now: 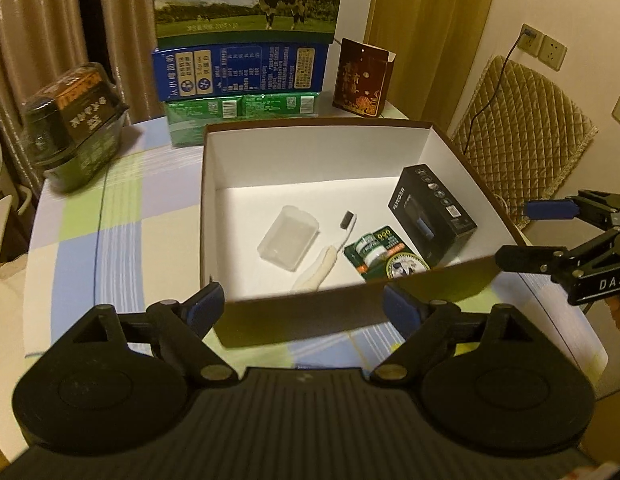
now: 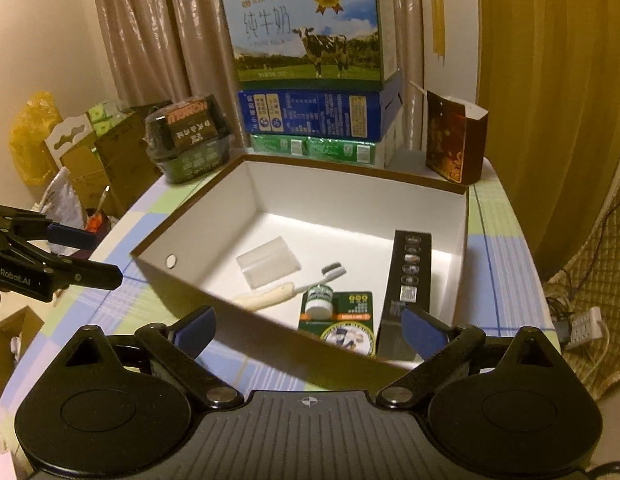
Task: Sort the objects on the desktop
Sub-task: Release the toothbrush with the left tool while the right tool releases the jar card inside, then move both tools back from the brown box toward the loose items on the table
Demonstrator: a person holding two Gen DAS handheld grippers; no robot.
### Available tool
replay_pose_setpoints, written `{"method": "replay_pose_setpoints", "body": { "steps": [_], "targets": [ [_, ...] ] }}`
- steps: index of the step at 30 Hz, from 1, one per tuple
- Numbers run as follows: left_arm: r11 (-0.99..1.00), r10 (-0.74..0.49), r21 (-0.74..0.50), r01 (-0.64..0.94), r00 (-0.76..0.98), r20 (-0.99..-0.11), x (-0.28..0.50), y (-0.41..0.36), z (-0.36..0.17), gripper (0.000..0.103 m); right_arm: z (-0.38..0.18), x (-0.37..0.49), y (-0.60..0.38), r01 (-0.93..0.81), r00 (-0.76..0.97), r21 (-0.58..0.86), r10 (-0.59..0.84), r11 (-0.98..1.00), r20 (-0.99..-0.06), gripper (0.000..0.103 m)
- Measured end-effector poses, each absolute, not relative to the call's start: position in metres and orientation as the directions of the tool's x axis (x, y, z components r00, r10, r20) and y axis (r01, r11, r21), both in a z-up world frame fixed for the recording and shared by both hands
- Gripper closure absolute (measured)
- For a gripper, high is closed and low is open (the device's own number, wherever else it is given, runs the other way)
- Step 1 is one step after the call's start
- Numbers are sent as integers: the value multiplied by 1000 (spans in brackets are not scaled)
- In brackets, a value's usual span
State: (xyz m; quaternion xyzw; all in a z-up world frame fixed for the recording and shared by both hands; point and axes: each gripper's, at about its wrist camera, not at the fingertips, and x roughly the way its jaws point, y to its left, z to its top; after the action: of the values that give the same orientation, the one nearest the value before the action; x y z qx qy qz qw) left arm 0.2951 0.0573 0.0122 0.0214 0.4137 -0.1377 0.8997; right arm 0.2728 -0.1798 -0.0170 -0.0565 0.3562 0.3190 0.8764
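A brown box with a white inside (image 1: 310,148) (image 2: 350,200) stands on the checked tablecloth. In it lie a clear plastic case (image 1: 287,237) (image 2: 267,262), a toothbrush (image 1: 330,254) (image 2: 293,288), a green carded jar pack (image 1: 384,258) (image 2: 338,316) and a black product box (image 1: 432,216) (image 2: 408,292). My left gripper (image 1: 303,308) is open and empty at the box's near wall; it also shows in the right wrist view (image 2: 89,256). My right gripper (image 2: 307,330) is open and empty at the box's near right corner; it also shows in the left wrist view (image 1: 522,234).
Stacked milk cartons (image 1: 245,56) (image 2: 314,76) stand behind the box. A dark brown paper bag (image 1: 364,78) (image 2: 456,136) stands at the back right. A wrapped dark container (image 1: 75,120) (image 2: 187,140) sits at the back left. A quilted chair (image 1: 522,132) is to the right of the table.
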Motion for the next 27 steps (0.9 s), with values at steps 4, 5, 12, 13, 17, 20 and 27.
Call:
{"method": "replay_pose_setpoints", "body": {
  "steps": [4,5,12,13,17,20,27],
  "targets": [
    [964,-217,-63,257,631,-745,268,58,17,18,-13,251,-189,-611,540,130,532,781,-652,6],
    [965,-216,-62,256,632,-744,262,58,18,18,-13,246,-191,-613,541,129,532,780,-651,6],
    [971,-199,-61,233,631,-750,219,59,16,17,-17,215,-204,-618,526,137,537,774,-659,6],
    [972,-195,-62,227,629,-753,213,59,15,17,-18,212,-205,-618,524,137,536,774,-662,6],
    [976,-185,-68,208,619,-763,193,59,11,17,-23,195,-212,-620,507,149,538,770,-673,6],
    [977,-180,-68,202,615,-768,179,57,8,17,-26,185,-217,-620,499,156,540,769,-678,6],
    [978,-173,-62,200,603,-779,154,47,0,17,-33,166,-226,-616,486,168,539,770,-688,6]
  ]
}}
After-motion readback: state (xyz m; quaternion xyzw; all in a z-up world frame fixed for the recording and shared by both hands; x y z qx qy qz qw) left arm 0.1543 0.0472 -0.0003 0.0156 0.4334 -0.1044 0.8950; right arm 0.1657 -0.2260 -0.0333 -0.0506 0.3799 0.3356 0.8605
